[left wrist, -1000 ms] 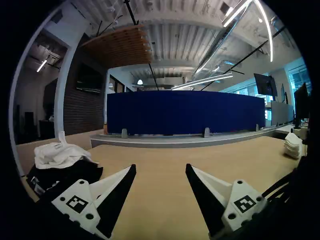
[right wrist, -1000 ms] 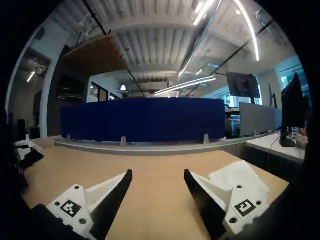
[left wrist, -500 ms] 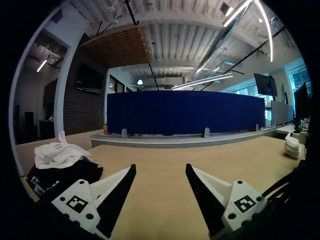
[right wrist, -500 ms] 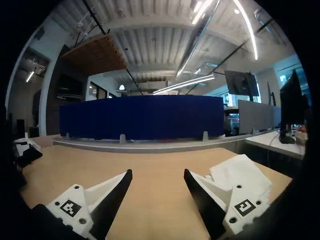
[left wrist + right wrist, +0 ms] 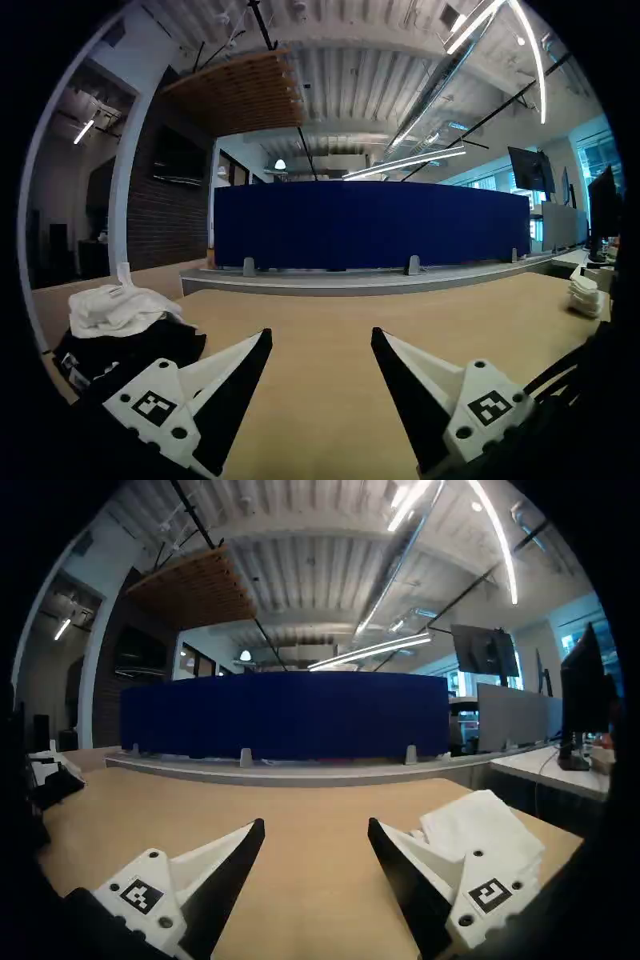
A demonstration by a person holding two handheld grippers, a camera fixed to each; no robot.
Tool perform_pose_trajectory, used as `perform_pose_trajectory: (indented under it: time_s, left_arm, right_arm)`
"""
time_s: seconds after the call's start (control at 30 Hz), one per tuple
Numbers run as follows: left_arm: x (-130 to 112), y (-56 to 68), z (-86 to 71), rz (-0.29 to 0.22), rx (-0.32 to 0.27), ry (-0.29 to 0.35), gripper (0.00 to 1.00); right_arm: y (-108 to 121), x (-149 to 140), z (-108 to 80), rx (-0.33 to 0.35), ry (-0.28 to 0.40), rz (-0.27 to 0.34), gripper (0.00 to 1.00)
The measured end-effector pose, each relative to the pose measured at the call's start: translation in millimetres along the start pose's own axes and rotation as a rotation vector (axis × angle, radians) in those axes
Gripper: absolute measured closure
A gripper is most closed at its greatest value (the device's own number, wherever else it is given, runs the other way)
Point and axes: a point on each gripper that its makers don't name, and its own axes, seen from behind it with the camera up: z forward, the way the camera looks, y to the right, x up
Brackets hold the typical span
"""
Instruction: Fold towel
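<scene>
Both my tools are empty. The left gripper point(image 5: 320, 334) has its fingers spread wide with bare wood between them, and the right gripper point(image 5: 316, 824) is spread just as wide and holds nothing. The work is at the left end of the table point(image 5: 448, 308), where the crumpled white towels point(image 5: 116, 308) lie heaped on a black cloth point(image 5: 140, 346) just beyond my left gripper's left finger. At the right end sits the folded stack point(image 5: 480, 828), just behind my right gripper's right finger, so I judge that no fold has begun on the next towel.

The main risk I see is at the heap. The towels are bunched together on the dark cloth, so a careless pinch could take two layers or catch the black cloth and drag the lot across the table. The other risk is on the right: the stack is so near that finger that a sideways swing could knock it askew or push it towards the table's right edge, which looks close behind it.

The middle of the table between the two piles is open wood, with plenty of room to spread a towel flat. On the far side the table runs to a grey ledge and the blue partition point(image 5: 360, 224), which would stop a long forward reach.
</scene>
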Motion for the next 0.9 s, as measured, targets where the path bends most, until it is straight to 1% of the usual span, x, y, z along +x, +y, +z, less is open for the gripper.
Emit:
perform_pose_trajectory:
  time_s: [0.9]
  left_arm:
    - [-0.2, 0.6, -0.9, 0.000, 0.001, 0.000, 0.09]
  right_arm:
    - [-0.8, -1.4, -0.5, -0.003, -0.001, -0.002, 0.00]
